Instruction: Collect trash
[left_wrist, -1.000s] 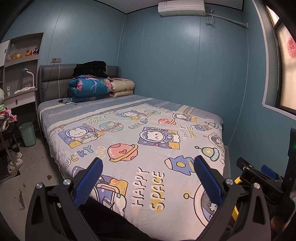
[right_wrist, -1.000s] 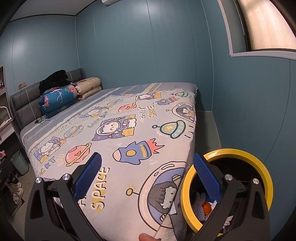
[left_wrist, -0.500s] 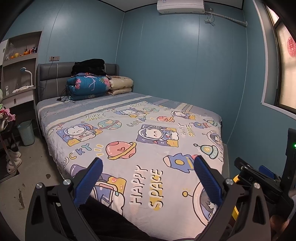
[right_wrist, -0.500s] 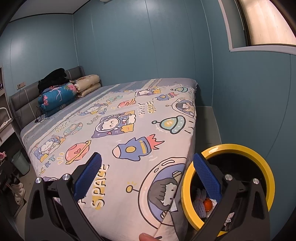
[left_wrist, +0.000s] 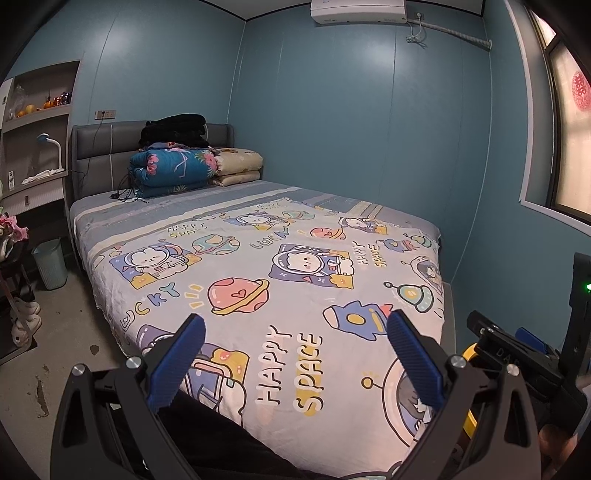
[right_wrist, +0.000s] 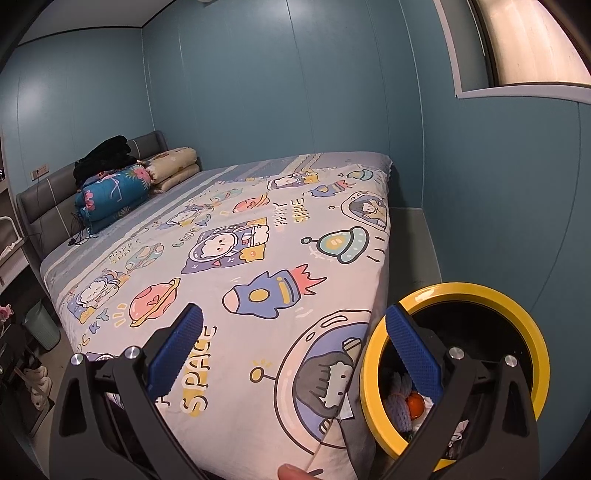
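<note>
Both grippers — left gripper (left_wrist: 295, 362), right gripper (right_wrist: 295, 356) — spread wide, holding nothing. Trash (right_wrist: 402, 404) in the yellow-rimmed bin (right_wrist: 458, 291) at the bed's (right_wrist: 229, 236) foot corner looks light, soft — best pinched at a loose fold.

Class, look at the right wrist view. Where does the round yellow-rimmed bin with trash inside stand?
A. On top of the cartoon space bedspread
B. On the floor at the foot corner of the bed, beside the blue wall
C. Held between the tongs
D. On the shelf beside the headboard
B: the round yellow-rimmed bin stands on the floor off the corner of the cartoon space bedspread, with the blue wall behind it.
</note>
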